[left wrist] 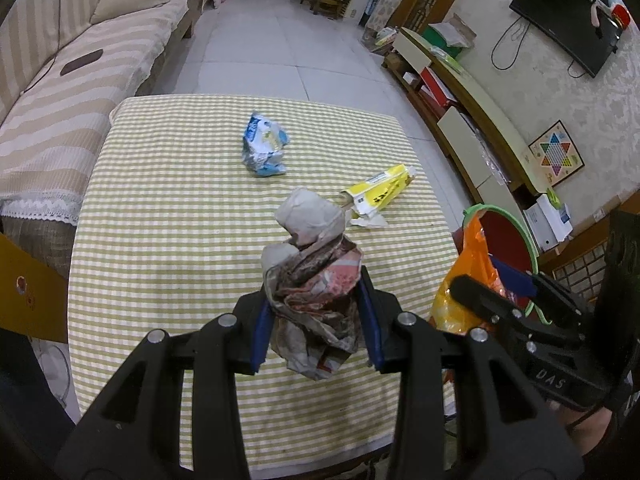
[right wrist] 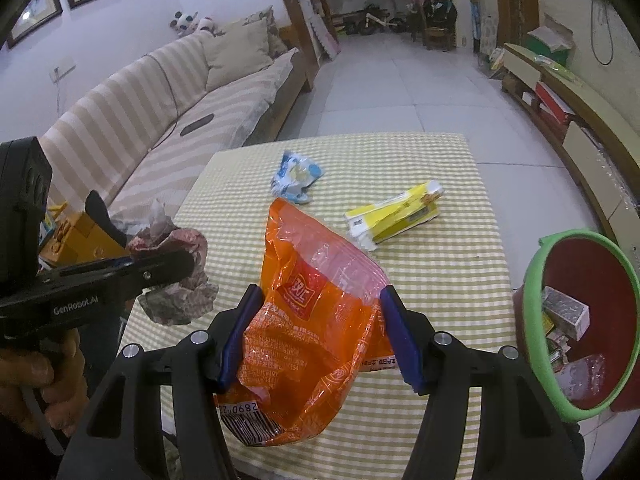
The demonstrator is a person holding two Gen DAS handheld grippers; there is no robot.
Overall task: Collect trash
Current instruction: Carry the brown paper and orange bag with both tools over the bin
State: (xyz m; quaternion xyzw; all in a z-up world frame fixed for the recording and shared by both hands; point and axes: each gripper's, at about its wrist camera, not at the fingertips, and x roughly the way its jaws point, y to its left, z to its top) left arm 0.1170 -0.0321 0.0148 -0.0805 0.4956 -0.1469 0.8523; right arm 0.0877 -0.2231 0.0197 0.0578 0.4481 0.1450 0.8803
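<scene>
My left gripper [left wrist: 316, 320] is shut on a crumpled wad of paper [left wrist: 316, 280] and holds it above the checked tablecloth [left wrist: 160, 220]. It also shows in the right wrist view [right wrist: 176, 280]. My right gripper [right wrist: 320, 336] is shut on an orange plastic snack bag [right wrist: 316, 320], seen from the left wrist view as well [left wrist: 468, 276]. A crumpled blue and white wrapper [left wrist: 264, 146] [right wrist: 296, 176] and a torn yellow box [left wrist: 380, 192] [right wrist: 396, 212] lie on the table. A red bin with a green rim [right wrist: 536, 280] [left wrist: 516, 236] stands at the table's right side with trash inside.
A striped sofa [left wrist: 60, 92] runs along the left. A low TV cabinet [left wrist: 460, 92] lines the right wall. Tiled floor [left wrist: 280, 48] lies beyond the table's far edge. A yellow box [left wrist: 28, 284] sits at the left of the table.
</scene>
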